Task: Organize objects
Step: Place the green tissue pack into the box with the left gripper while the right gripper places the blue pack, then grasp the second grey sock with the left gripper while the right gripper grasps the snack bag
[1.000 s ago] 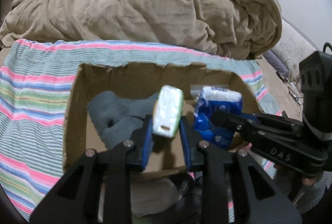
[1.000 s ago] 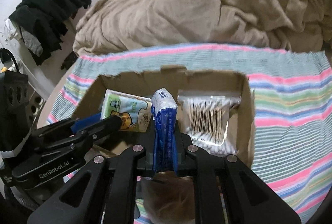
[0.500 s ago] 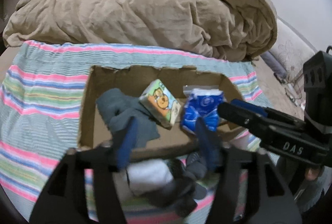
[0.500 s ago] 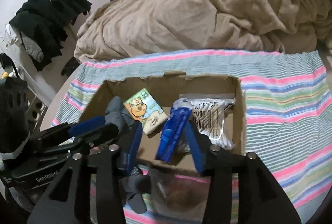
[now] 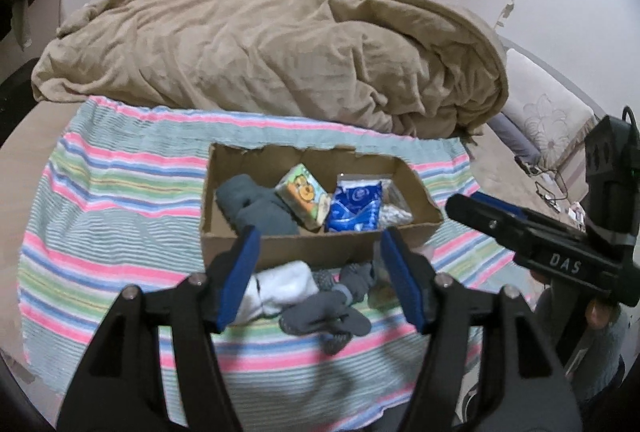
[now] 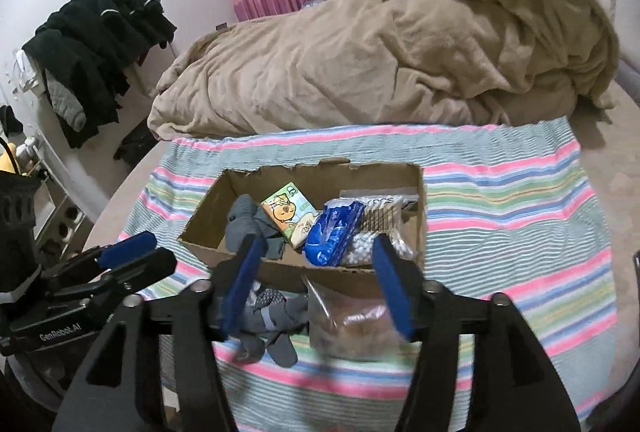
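Note:
A cardboard box (image 5: pixel 224 244) (image 6: pixel 208 207) lies on the striped cloth. Inside it are grey cloth (image 5: pixel 256 205) (image 6: pixel 242 222), a green tissue pack with a cartoon bear (image 5: pixel 306 195) (image 6: pixel 290 213), a blue packet (image 5: pixel 354 205) (image 6: pixel 332 232) and a bag of cotton swabs (image 5: pixel 394 209) (image 6: pixel 382 228). My left gripper (image 5: pixel 320 272) is open and empty, pulled back in front of the box. My right gripper (image 6: pixel 316 276) is open and empty too. In front of the box lie a white sock (image 5: pixel 284 286), grey socks (image 5: pixel 332 308) (image 6: pixel 276 324) and a clear bag of brown stuff (image 6: pixel 352 324).
The striped cloth (image 5: pixel 100 232) (image 6: pixel 520 232) covers the bed. A big tan quilt (image 5: pixel 260 51) (image 6: pixel 380 51) is heaped behind the box. Dark clothes (image 6: pixel 100 43) hang at the left wall. Each gripper shows in the other's view: right (image 5: pixel 532 236), left (image 6: pixel 96 272).
Both grippers opened and let go: the tissue pack and the blue packet now lie in the box. Both grippers have pulled back and up, away from the box.

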